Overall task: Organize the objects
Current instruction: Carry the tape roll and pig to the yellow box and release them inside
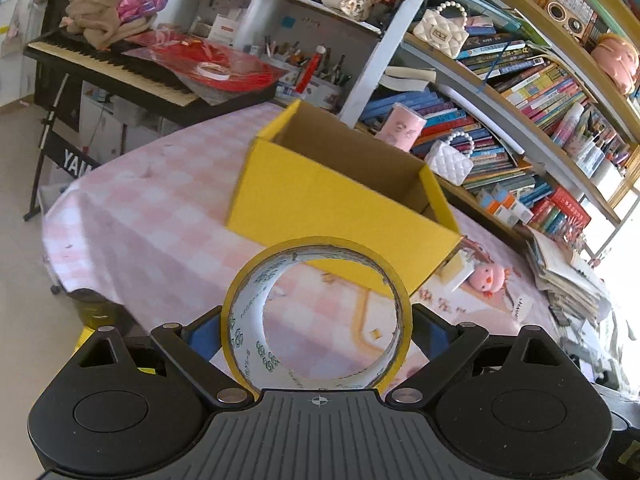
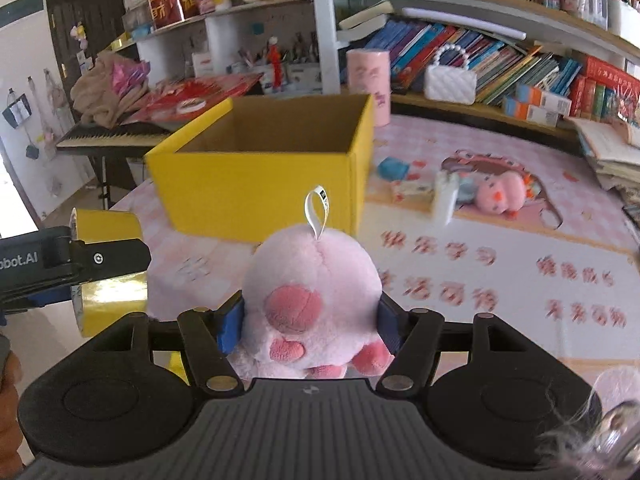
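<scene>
1. Above the pink-checked bench (image 1: 152, 216), the left gripper (image 1: 316, 332) clasps a yellow tape roll (image 1: 240, 308) by its flat sides.
2. The right gripper (image 2: 310, 320) squeezes a pink plush toy (image 2: 312, 288).
3. The open yellow box (image 2: 260, 184) stands on the bench ahead of both.
4. A second plush (image 2: 502, 196) lies beyond the box's right side.

Bright daylight, fisheye warping, motion blur
</scene>
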Motion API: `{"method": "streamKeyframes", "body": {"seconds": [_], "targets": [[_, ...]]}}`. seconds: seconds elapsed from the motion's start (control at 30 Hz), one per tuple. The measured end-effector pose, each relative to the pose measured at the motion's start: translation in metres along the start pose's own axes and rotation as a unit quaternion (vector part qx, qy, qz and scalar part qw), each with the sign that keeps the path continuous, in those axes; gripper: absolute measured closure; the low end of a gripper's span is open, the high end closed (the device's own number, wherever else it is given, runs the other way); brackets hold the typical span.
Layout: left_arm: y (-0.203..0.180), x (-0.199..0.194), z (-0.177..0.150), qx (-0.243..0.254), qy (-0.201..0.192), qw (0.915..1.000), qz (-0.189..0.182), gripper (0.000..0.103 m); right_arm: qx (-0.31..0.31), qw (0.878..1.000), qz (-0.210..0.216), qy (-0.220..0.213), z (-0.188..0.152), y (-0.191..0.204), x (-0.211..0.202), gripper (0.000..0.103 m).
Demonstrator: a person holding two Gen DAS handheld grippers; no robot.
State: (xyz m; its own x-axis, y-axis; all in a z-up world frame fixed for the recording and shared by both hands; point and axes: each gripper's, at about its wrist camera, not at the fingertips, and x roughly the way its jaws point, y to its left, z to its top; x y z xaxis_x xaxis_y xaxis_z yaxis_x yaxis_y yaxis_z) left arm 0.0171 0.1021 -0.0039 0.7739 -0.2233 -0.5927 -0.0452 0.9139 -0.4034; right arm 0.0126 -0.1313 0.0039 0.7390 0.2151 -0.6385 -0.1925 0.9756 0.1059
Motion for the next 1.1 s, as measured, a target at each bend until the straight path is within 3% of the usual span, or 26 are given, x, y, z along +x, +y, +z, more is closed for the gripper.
{"method": "streamKeyframes", "body": {"seconds": [0.5, 0.9, 1.1], "targets": [[0.050, -0.025, 0.006, -0.003, -0.007, 1.0000, 0.000, 0.008, 0.003, 1.000, 0.003, 0.013, -0.012, 0.062, 0.002, 0.040], [0.055, -0.026, 0.021, 0.009, -0.026, 0.9996, -0.011, 0.008, 0.002, 1.000, -0.001, 0.006, 0.000, 0.071, 0.008, 0.040], [0.044, -0.022, 0.045, 0.029, -0.053, 0.9980, -0.019, 0.008, 0.021, 1.000, -0.005, -0.014, 0.017, 0.059, 0.011, 0.040]]}}
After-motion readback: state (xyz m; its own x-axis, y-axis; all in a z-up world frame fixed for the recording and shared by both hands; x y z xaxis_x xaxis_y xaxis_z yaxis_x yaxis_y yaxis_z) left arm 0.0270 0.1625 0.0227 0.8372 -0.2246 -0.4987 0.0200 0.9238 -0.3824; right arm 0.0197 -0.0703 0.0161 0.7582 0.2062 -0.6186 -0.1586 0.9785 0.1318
